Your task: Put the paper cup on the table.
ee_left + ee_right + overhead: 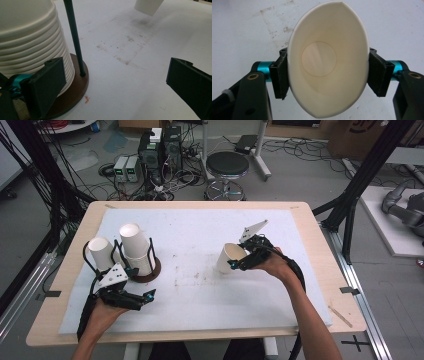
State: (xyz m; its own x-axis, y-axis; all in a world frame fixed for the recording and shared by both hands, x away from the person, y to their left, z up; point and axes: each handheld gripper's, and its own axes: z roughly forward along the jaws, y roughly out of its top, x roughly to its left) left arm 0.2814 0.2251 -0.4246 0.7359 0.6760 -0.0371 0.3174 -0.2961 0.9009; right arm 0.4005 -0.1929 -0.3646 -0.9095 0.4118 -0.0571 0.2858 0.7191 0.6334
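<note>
My right gripper [239,261] is shut on a white paper cup [227,257], holding it tilted just above the white mat [200,230] right of centre. In the right gripper view its pads [279,76] squeeze the cup [327,37] into an oval, mouth facing the camera. My left gripper [146,296] stands open near the front left with nothing between its jaws. Beside it, a stack of ribbed white cups [30,42] sits on a round brown base [78,86] with a thin black rod [74,37]. A second upturned cup [101,252] stands left of that stack [134,245].
The mat covers most of a wooden table [312,237]. Behind the table the floor holds a black stool [227,166], computer boxes [160,150] and tangled cables. Black frame posts [367,170] rise at both sides. The mat's middle shows faint stains [130,38].
</note>
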